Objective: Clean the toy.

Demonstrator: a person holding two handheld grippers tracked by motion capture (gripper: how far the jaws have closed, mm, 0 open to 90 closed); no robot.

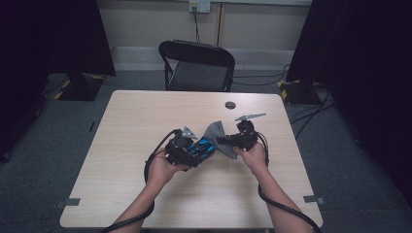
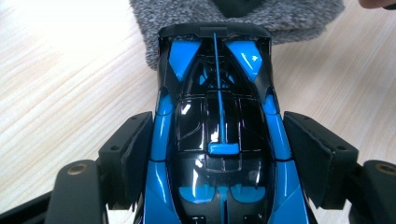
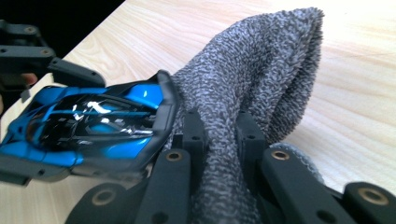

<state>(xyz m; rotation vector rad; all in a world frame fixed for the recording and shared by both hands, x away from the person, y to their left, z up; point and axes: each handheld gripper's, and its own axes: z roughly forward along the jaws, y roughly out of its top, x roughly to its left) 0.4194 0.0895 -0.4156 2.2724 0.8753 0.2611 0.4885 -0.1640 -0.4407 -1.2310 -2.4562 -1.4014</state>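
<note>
A blue and black toy car is held just above the middle of the wooden table. My left gripper is shut on the car's sides. In the left gripper view the pads press on both flanks of the car. A grey fuzzy cloth is pinched in my right gripper, which is shut on it. The cloth bunches up between the right gripper's black jaws and lies against one end of the car. The cloth covers the table beyond the car.
A small dark round disc lies on the table toward the far right. A black folding chair stands behind the far edge. Cables trail over the grey floor at the right, and dark curtains hang at both sides.
</note>
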